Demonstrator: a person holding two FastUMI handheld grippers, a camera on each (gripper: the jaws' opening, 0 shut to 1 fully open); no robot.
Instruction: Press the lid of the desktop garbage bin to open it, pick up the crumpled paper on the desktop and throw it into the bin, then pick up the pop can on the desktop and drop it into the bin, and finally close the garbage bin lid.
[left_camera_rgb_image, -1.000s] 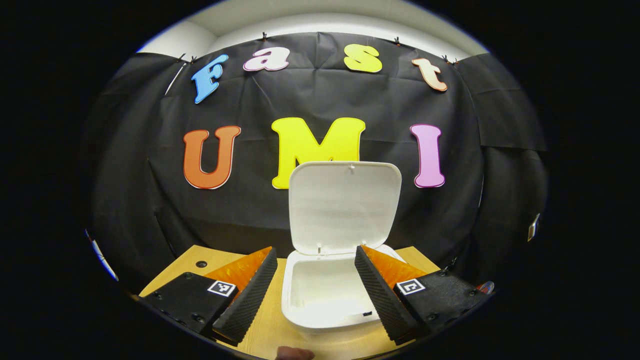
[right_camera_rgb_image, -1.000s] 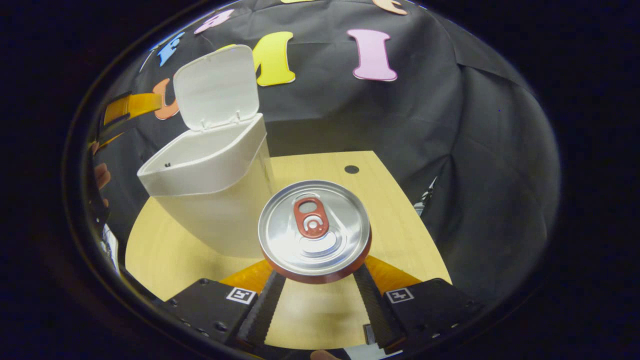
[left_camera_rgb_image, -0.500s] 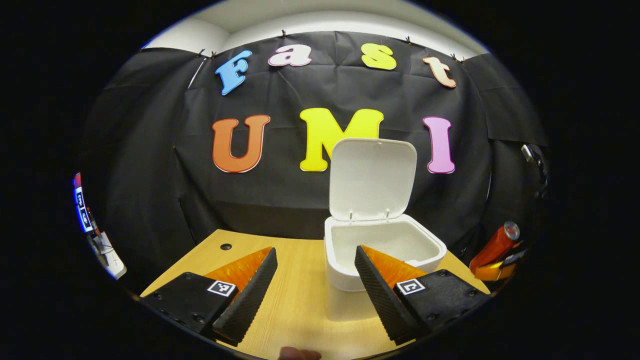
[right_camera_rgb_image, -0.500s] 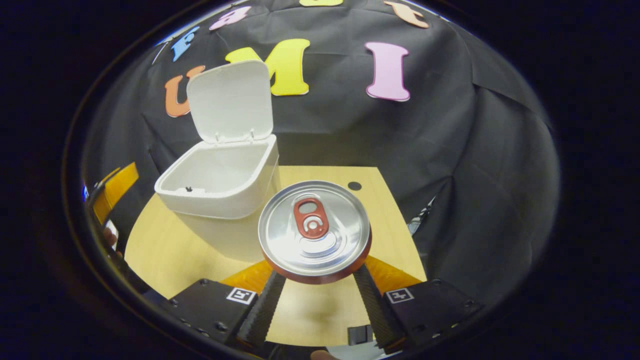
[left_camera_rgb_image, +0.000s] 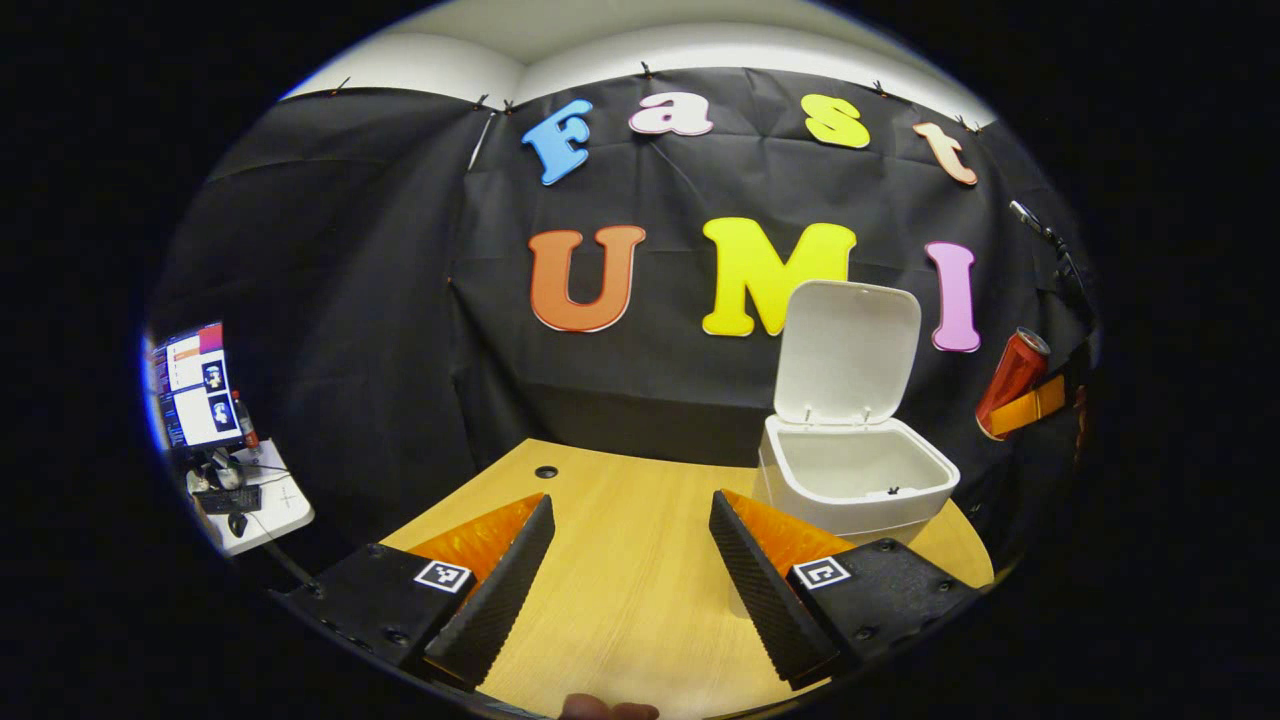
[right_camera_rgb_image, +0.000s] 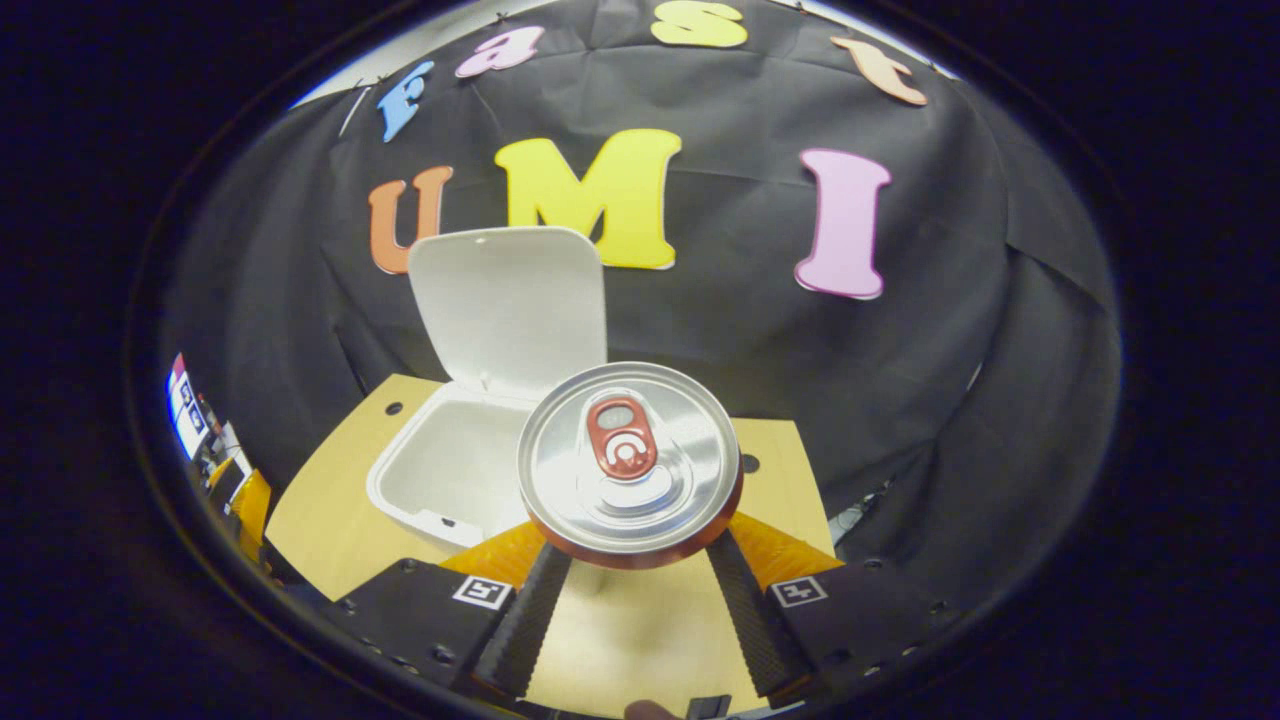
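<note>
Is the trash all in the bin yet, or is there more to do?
Not yet. The bin is open, its lid standing up, so that step is done. The right gripper holds the pop can up near the opening. The left gripper is open with nothing in it. Whether the paper is inside, I can't tell. Left: drop the can, close the lid.

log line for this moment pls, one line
step: can to bin | right tool: shut on can, held up beside bin | left tool: open, holding nothing | lid: up
</note>
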